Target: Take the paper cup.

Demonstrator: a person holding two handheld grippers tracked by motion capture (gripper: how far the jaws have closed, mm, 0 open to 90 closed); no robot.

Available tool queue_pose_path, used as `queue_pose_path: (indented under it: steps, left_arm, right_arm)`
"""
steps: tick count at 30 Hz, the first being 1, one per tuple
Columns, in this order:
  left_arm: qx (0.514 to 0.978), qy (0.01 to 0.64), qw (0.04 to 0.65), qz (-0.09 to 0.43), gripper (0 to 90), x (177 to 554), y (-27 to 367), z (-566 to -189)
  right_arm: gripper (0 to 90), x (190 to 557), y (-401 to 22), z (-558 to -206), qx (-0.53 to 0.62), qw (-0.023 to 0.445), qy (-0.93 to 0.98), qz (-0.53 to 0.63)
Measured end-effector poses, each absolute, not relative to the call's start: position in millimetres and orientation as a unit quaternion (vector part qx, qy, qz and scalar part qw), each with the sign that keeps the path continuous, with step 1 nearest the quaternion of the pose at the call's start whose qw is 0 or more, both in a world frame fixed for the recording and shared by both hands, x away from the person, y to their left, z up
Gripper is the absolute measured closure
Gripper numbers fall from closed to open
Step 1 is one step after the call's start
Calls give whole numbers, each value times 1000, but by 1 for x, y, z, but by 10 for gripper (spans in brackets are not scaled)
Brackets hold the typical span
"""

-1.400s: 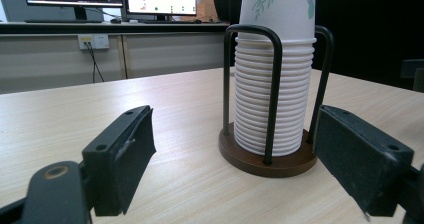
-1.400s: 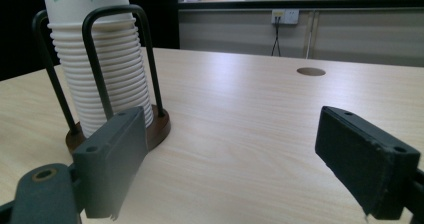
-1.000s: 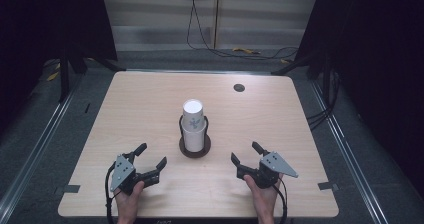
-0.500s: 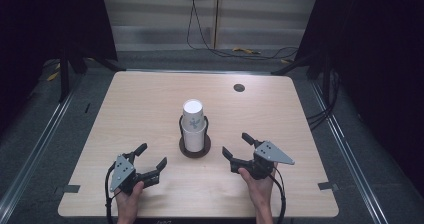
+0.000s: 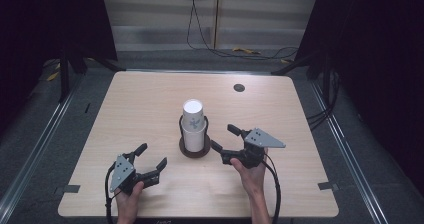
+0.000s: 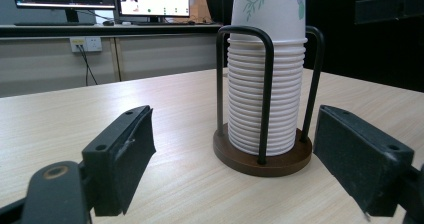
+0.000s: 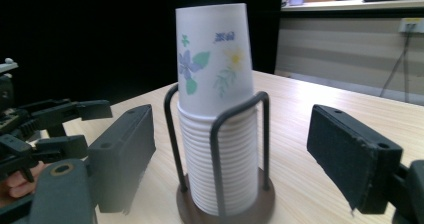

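Cup stack (image 5: pixel 193 124) upside down in wire holder (image 5: pixel 194 146) mid-table (image 5: pixel 140 104), right gripper (image 5: pixel 225 143) just right of holder, left gripper (image 5: pixel 150 163) nearer the front edge to its left, round grommet (image 5: pixel 239 87) far behind, right.

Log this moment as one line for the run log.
right gripper: open, jaws just closing some, nothing between, nearing cup stack | left gripper: open, apart | holder: mid-table
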State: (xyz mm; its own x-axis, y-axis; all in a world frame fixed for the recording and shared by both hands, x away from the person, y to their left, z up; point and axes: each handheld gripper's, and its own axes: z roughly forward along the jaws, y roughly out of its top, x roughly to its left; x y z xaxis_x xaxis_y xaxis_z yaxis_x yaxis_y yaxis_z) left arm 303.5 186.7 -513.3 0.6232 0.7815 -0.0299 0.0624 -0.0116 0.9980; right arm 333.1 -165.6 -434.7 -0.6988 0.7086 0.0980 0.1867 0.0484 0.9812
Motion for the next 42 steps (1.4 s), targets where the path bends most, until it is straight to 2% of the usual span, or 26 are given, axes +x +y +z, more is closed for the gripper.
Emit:
queue_pose_path:
  steps: [14,25,32,42]
  left_arm:
    - [652,323,622,289,164,303,187,-513]
    - [649,326,625,286,162,303,187,-513]
    - [648,329,626,282,162,304,188,-513]
    - [656,322,618,289,160,303,185,-513]
  right_arm:
    - [173,366,-143,-411,286,177,729,596]
    - [170,385,-129,-399,281,179,744,580]
    - [138,398,-123,-393,284,168,749,574]
    - [143,412,-112,-389,282,155,758,568]
